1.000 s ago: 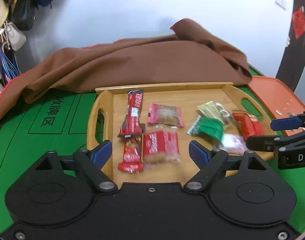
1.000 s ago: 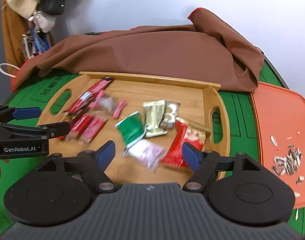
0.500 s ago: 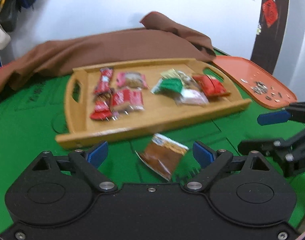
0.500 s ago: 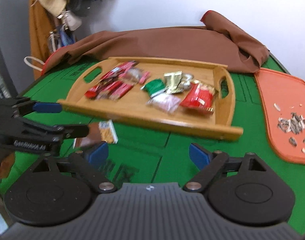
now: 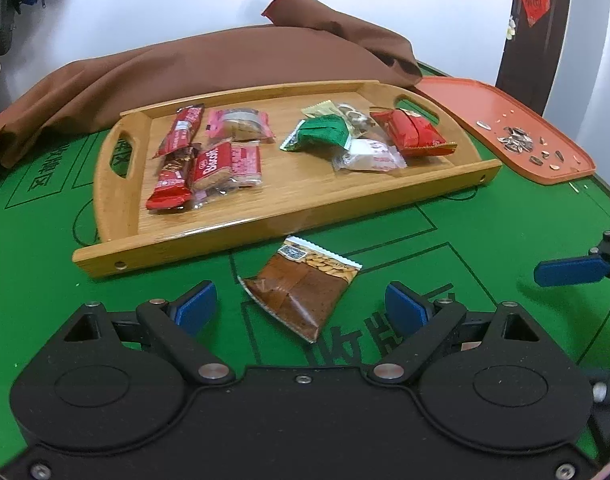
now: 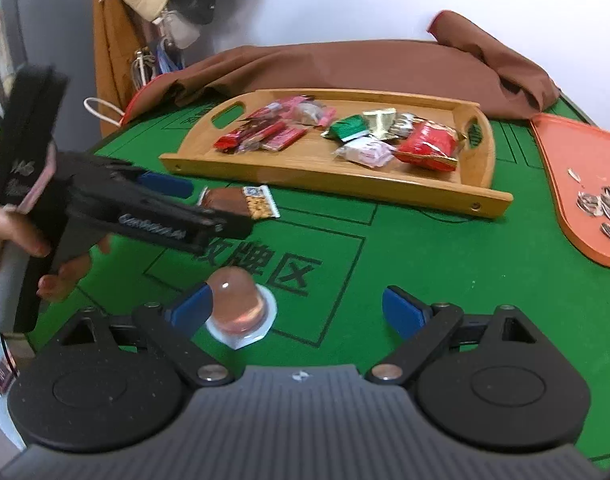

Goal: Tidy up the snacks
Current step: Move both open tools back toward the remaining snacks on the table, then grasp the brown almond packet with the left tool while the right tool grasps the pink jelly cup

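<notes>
Snacks' tray (image 5: 289, 216) now lies farther off; both hand-held grippers gape wider, the right (image 6: 297, 310) still opening, empty.

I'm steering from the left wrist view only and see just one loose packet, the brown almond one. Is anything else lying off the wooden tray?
Observer: Yes. A pink jelly cup stands on the green mat, nearer the person than the almond packet.
Operator: Where is the right gripper relative to it?
Observer: The cup sits between the fingers of the right gripper, close to the one on the picture's left. The jaws are opening, wide around it.
Operator: Upright?
Observer: No, dome up, on its lid.
</notes>
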`<action>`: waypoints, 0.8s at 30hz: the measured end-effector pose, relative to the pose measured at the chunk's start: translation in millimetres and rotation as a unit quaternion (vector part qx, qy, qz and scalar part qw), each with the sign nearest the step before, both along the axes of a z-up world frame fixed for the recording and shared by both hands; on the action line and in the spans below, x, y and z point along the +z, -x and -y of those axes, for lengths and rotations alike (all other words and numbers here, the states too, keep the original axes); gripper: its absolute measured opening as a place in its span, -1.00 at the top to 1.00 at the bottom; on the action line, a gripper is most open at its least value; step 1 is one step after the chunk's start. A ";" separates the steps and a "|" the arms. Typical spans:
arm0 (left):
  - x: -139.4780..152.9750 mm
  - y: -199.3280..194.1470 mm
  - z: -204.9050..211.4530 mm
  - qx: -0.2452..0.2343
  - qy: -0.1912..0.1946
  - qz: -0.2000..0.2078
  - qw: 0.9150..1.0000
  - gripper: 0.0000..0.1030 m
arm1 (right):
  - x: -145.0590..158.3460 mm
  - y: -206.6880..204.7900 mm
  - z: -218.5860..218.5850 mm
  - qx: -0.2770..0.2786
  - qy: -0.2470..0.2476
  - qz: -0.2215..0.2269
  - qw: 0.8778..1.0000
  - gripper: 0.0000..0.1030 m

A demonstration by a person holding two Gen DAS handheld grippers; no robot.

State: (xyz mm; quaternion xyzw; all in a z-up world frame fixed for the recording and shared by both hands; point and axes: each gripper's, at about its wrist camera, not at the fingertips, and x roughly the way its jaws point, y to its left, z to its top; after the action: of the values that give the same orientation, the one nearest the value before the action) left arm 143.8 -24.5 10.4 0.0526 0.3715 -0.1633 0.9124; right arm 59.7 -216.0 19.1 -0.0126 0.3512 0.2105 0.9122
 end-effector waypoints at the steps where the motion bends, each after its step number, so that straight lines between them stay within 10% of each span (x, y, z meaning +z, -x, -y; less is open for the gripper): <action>1: -0.5 -0.9 1.3 -0.001 -0.001 -0.001 1.000 -0.76 | -0.7 1.9 -2.4 0.003 0.005 0.003 1.000 -0.86; 24: -4.8 -8.7 17.9 -0.015 -0.031 0.011 0.999 -0.52 | -10.7 13.1 -30.5 0.012 0.041 0.003 0.999 -0.50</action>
State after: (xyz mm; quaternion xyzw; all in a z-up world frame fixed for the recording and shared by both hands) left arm 152.5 -42.4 5.6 0.0883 0.3652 -0.1646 0.9120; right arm 46.7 -185.5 8.4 -0.0547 0.3568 0.2071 0.9093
